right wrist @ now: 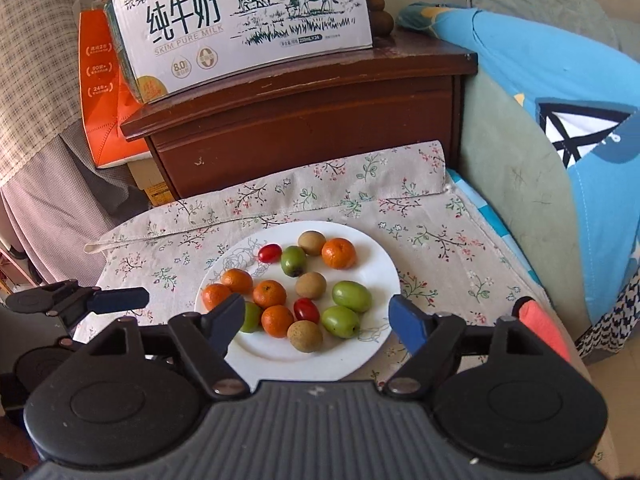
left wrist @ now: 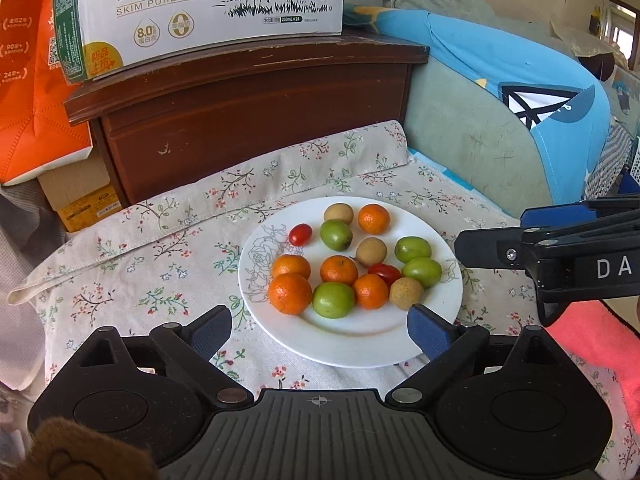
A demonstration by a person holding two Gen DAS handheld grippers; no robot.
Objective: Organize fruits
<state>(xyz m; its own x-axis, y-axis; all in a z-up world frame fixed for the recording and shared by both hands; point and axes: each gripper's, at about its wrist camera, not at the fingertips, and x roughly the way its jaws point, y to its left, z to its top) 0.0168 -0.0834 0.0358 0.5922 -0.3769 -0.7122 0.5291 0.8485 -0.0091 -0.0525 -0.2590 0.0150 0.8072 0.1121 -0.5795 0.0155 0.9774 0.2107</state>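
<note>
A white plate (left wrist: pixel 360 336) (right wrist: pixel 280 356) on a floral cloth (left wrist: pixel 160 260) holds several small oranges (left wrist: pixel 290 294) (right wrist: pixel 339 253), several green fruits (left wrist: pixel 333 300) (right wrist: pixel 351 296), three brown longans (left wrist: pixel 406 293) (right wrist: pixel 305 336) and two cherry tomatoes (left wrist: pixel 300 234) (right wrist: pixel 269 252). My left gripper (left wrist: pixel 320 320) is open just above the plate's near rim, with nothing held. My right gripper (right wrist: pixel 316 312) is open too, its fingers straddling the near fruits without touching them. In the left wrist view the right gripper (left wrist: pixel 492 232) reaches in from the right, beside the plate.
Behind the cloth stands a dark wooden cabinet (left wrist: pixel 256 120) with a milk carton (left wrist: pixel 208 12) on top. An orange box (left wrist: pixel 32 100) is at the left. A blue and green cushion (left wrist: pixel 520 100) rises at the right, and a pink cloth (left wrist: pixel 600 344) lies near right.
</note>
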